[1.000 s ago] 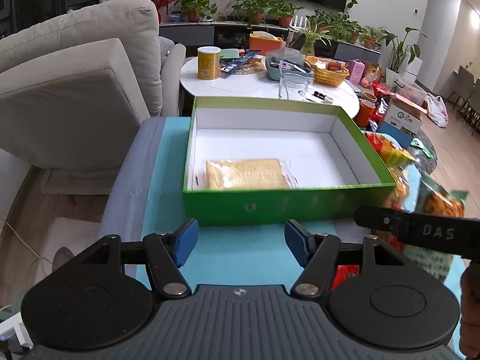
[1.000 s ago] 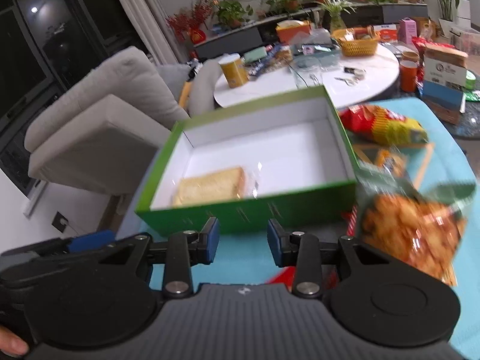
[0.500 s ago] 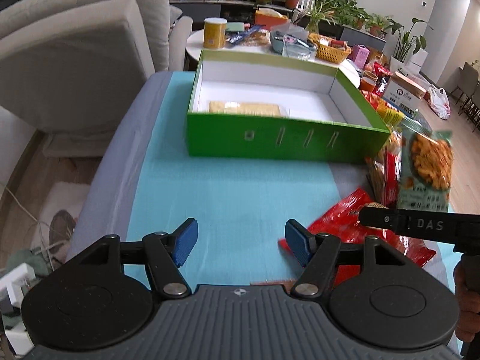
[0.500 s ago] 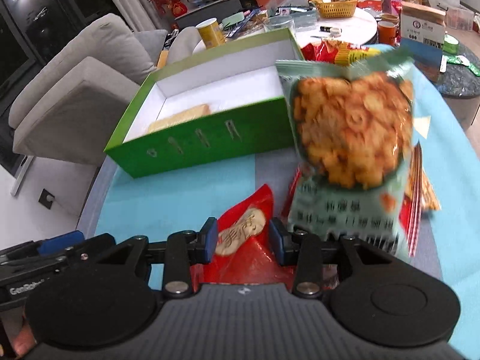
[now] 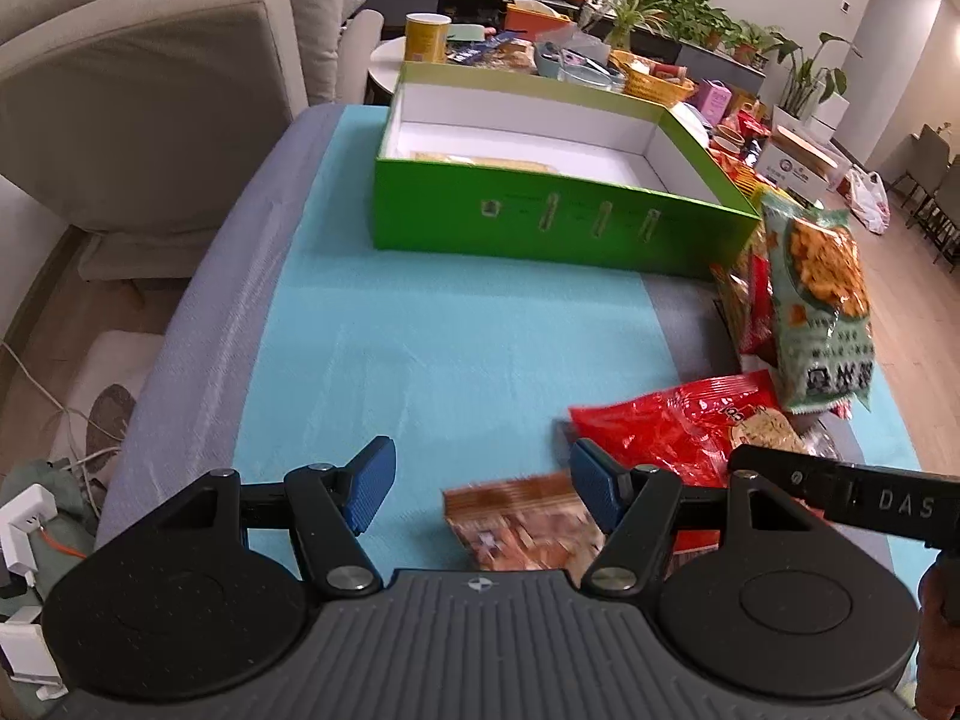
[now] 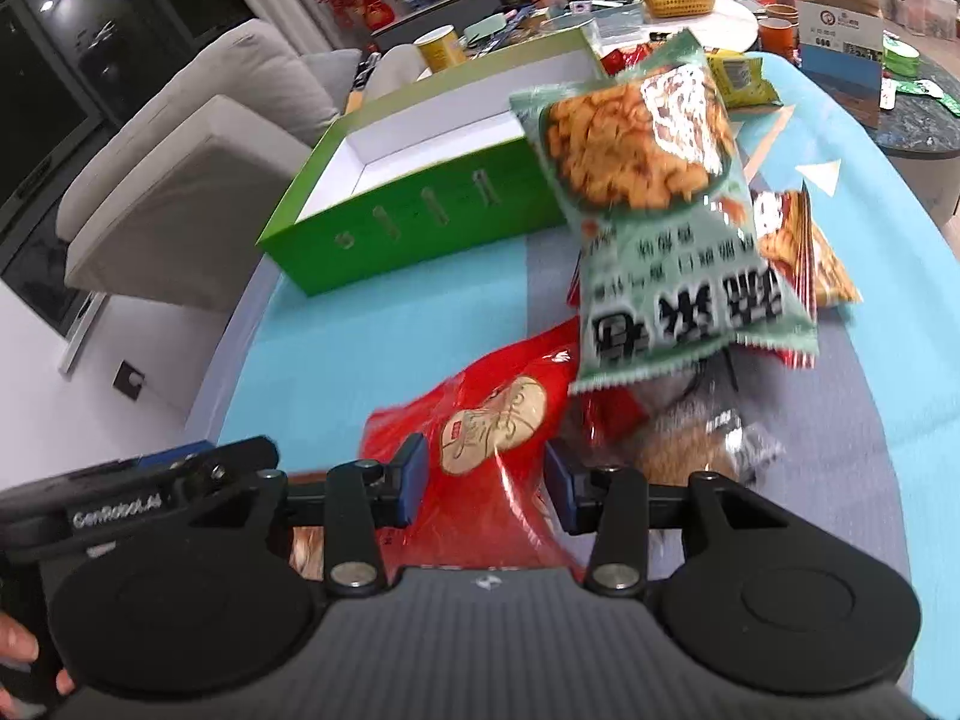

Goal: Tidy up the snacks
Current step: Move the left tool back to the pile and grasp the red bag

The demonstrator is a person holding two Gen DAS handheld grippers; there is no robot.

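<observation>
Left gripper (image 5: 477, 483) wide open over the turquoise cloth (image 5: 420, 354), nothing between its blue pads (image 5: 369, 483); an orange-brown snack packet (image 5: 516, 525) lies flat just under and beside the right-hand pad, not gripped. Right gripper (image 6: 486, 480) sits low over the red snack bag (image 6: 480, 438), jaws opening, the bag's crinkled film between the pads — whether they press it cannot be told through the blur. Green box (image 5: 540, 204), white inside, stands at the far end of the cloth; only the left view looks over its near wall far enough to show a pale yellow packet (image 5: 480, 161) lying flat on the floor of it. In the right view that floor is hidden by the wall and by the green-and-white cracker bag (image 6: 654, 204), which lies propped on the pile to the right of the box. The right view alone shows what lies under and beyond that bag: a clear packet of brown pieces (image 6: 690, 444) beside the red bag, an orange striped packet (image 6: 798, 246), a yellow-green packet (image 6: 738, 81) further off. The left view catches the right gripper's black arm at its lower right edge; the right view catches the left one at lower left, with fingertips (image 6: 18, 642) wrapped round the handle.
</observation>
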